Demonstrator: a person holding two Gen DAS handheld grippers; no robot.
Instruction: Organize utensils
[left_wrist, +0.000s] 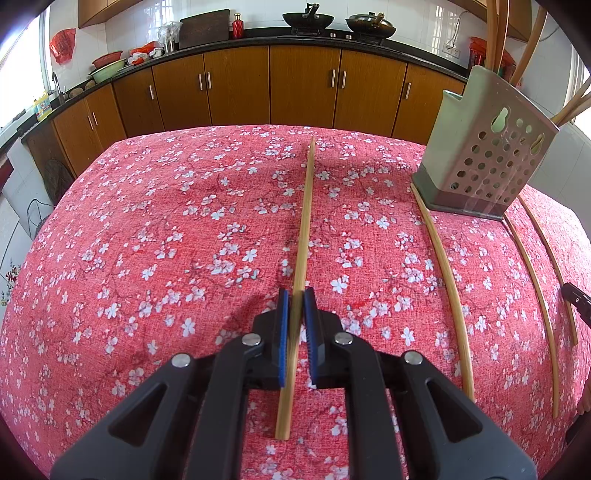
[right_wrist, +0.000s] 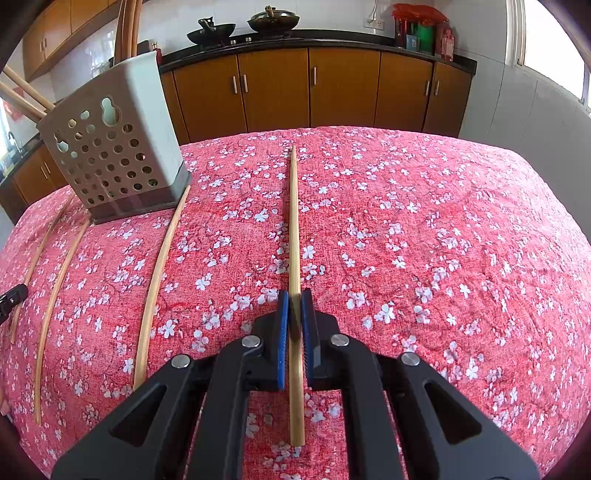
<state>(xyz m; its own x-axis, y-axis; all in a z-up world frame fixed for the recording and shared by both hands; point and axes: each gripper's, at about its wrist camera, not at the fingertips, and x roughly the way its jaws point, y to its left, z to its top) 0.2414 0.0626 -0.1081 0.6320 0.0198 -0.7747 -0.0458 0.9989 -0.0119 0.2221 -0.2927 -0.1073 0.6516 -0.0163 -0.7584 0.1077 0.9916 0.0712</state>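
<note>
My left gripper (left_wrist: 296, 295) is shut on a bamboo chopstick (left_wrist: 303, 229) that points forward over the red floral tablecloth. My right gripper (right_wrist: 294, 295) is shut on another bamboo chopstick (right_wrist: 294, 229), also pointing forward. A grey perforated utensil holder (left_wrist: 487, 147) stands on the table at the right of the left wrist view and shows at the left of the right wrist view (right_wrist: 114, 144). It holds several chopsticks (left_wrist: 496, 33). Three loose chopsticks (left_wrist: 448, 273) lie on the cloth beside and in front of the holder, also in the right wrist view (right_wrist: 157, 280).
The table (left_wrist: 147, 221) is covered by the red floral cloth. Behind it runs a kitchen counter with brown cabinets (left_wrist: 303, 85), two woks (left_wrist: 308, 20) and a red bottle (left_wrist: 237, 26). The other gripper's tip (left_wrist: 578, 301) shows at the right edge.
</note>
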